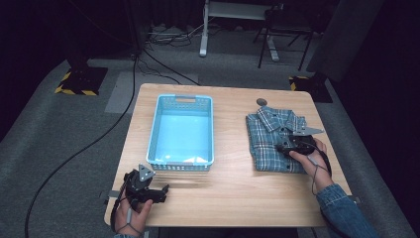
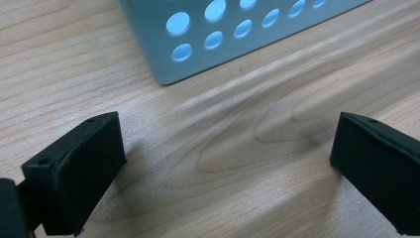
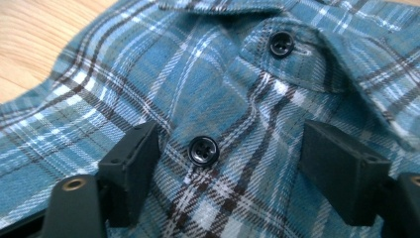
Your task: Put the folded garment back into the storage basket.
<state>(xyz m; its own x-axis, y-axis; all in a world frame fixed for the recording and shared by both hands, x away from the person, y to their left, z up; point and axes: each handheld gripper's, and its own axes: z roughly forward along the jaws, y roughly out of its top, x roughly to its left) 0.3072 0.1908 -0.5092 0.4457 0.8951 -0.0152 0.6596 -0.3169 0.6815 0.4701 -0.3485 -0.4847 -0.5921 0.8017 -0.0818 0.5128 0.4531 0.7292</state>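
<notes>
Plaid flannel shirt, folded with its collar toward the far edge, is lying near the right edge of the desk; no brand tag or writing is showing on it. The right gripper is lying low over the shirt's front, the hand behind it reaching in from the near right corner with the wrist bent inward. Its fingers are standing apart on the cloth, straddling a dark four-hole button, not pinching any fabric. The right gripper view is also showing a second button under the collar flap, too small to make out from above. The left gripper is resting at the near left corner, pointing along the desk, fingers spread wide over bare wood. Just ahead of it, a light blue perforated basket is sitting left of centre.
</notes>
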